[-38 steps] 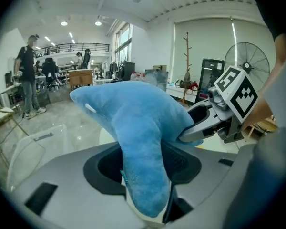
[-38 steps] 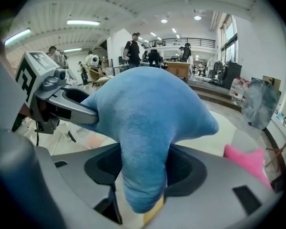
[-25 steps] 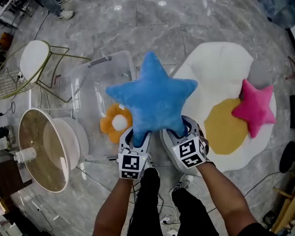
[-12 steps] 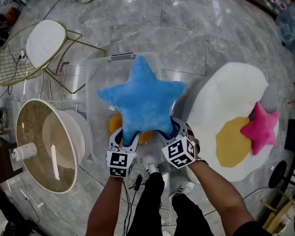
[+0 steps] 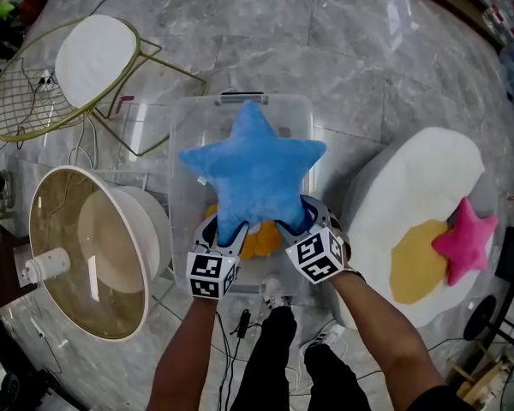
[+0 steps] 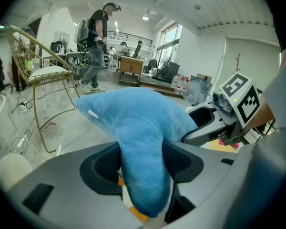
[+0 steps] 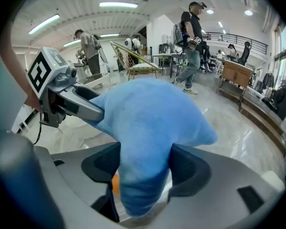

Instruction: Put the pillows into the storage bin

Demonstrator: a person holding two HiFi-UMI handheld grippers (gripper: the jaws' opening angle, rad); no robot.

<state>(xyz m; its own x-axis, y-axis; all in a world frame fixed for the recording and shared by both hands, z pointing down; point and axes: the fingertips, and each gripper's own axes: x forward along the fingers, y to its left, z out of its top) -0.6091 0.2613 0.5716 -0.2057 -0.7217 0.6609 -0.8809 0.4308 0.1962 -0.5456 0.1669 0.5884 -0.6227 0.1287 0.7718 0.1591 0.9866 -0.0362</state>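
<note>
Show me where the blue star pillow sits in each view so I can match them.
Head view: blue star pillow at centre, over the clear bin.
Left gripper view: pillow centre, one arm between the left tool's opening jaws.
Right gripper view: pillow centre, one arm between the right tool's opening jaws.
Shared landmark: gold wire chair, top left in head view, behind the pillow in both gripper views.

The right tool (image 7: 145, 174) is opening its jaws, both pads touching one arm of the blue star pillow (image 7: 155, 111) hanging between them. The left tool (image 7: 62, 95) is meeting another arm at upper left. Behind, a person (image 7: 190, 37) is walking near a gold wire chair (image 7: 133, 61).
</note>
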